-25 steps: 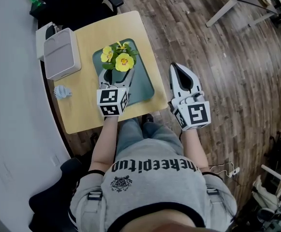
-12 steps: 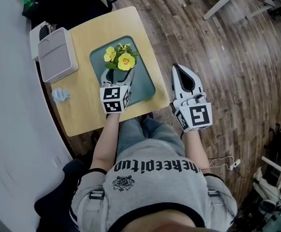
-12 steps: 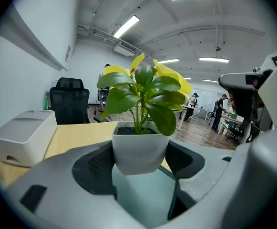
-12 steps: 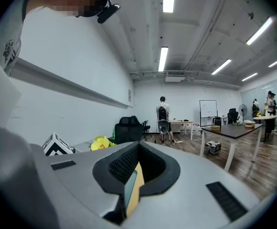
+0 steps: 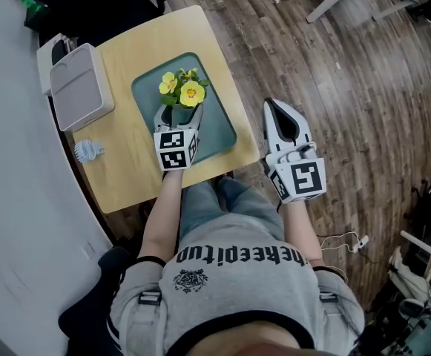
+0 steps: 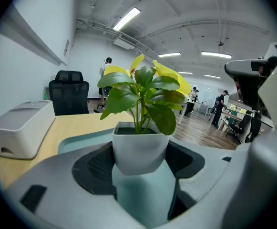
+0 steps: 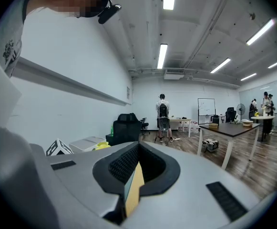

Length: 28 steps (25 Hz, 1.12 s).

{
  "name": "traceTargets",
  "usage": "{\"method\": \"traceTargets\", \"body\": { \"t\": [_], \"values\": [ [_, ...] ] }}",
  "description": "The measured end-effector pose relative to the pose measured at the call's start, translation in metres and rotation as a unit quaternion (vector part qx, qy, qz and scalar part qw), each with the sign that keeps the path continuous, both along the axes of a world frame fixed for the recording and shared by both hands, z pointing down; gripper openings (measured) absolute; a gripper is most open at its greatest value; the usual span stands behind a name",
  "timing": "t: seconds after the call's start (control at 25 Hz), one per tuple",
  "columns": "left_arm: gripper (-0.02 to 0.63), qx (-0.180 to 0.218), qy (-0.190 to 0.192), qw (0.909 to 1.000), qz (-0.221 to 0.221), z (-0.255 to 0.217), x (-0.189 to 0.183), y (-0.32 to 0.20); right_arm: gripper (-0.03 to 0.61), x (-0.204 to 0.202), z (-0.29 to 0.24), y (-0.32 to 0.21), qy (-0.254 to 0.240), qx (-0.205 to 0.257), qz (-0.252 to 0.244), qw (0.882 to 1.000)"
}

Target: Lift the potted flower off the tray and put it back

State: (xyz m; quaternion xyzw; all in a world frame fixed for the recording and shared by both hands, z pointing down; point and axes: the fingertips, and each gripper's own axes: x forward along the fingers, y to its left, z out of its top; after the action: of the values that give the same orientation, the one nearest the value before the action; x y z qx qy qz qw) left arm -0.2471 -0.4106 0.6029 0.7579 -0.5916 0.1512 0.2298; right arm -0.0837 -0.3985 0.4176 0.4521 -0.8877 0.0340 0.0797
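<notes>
Head view: your left gripper (image 5: 179, 116) reaches over the teal tray (image 5: 219, 130) to the potted flower (image 5: 183, 92), while your right gripper (image 5: 280, 111) hangs to the right of the tray.
Left gripper view: its jaws clamp the potted flower's white pot over the tray.
Right gripper view: its jaws are closed on nothing.

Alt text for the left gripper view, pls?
A potted flower, yellow blooms in a white pot, gripped by the left tool over a teal tray on a wooden table. A white box sits at left, a black office chair behind.
</notes>
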Motion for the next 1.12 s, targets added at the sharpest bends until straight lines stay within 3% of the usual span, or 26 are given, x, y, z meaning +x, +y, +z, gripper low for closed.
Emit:
{"method": "traceTargets", "body": {
  "t": [0.52,1.12],
  "values": [
    [0.336,-0.035,-0.011,0.9993,0.001,0.034,0.002,-0.004,0.002,0.002,0.011,-0.01,0.011,-0.012,0.002,1.0],
    [0.336,-0.034,-0.037,0.9987,0.011,0.047,0.001,-0.001,0.003,-0.002,0.017,-0.014,0.016,-0.018,-0.003,1.0]
  ]
}}
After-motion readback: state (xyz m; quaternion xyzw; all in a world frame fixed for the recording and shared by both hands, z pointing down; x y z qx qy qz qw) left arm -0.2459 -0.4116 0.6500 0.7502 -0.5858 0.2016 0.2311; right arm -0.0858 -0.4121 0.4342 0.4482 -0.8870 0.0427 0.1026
